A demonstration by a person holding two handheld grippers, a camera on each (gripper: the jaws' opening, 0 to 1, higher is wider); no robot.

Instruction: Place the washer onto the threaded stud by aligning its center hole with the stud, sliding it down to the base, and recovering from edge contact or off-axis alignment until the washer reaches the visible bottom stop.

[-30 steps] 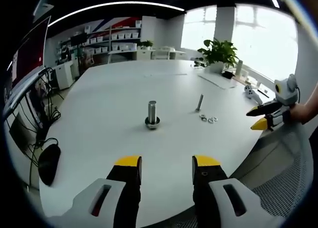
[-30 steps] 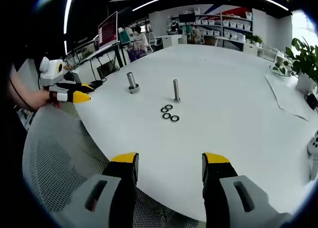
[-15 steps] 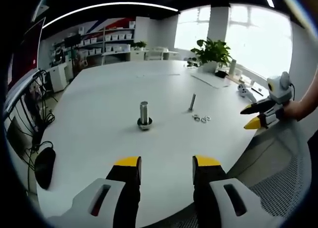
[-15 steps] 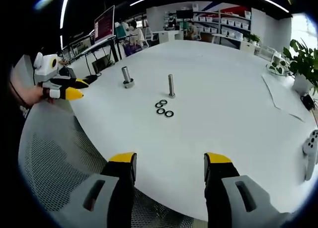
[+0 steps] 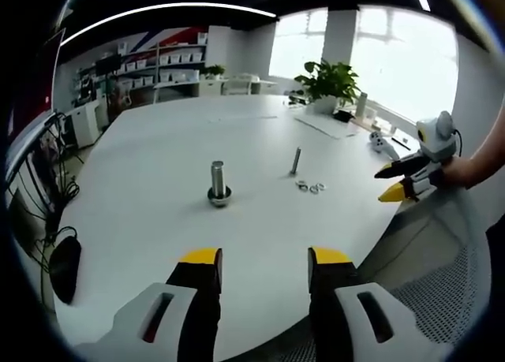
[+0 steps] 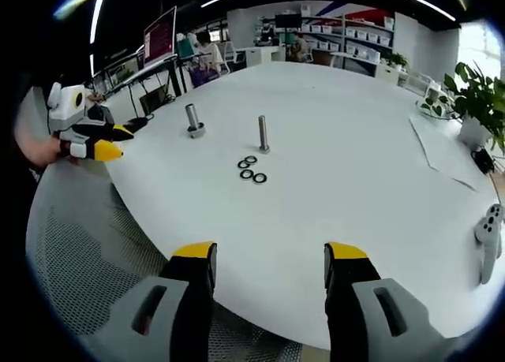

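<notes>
Threaded stud [image 6: 263, 133]: upright on white table [image 6: 355, 188]. Washers [image 6: 249, 169]: three, flat just beside its base. Thicker post [image 6: 192, 119]: well apart. Left gripper [image 5: 262, 269], right gripper [image 6: 270, 261]: jaws apart, empty, at table edge. Step: approach. Next: pinch one washer by its rim.

Lying just beside the thin threaded stud [image 6: 263, 133]: three washers [image 6: 249, 169]. Standing near that stud on the white surface [image 6: 339, 181]: one thicker post [image 6: 192, 119]. Hovering at the edge: two hand-held grippers.
</notes>
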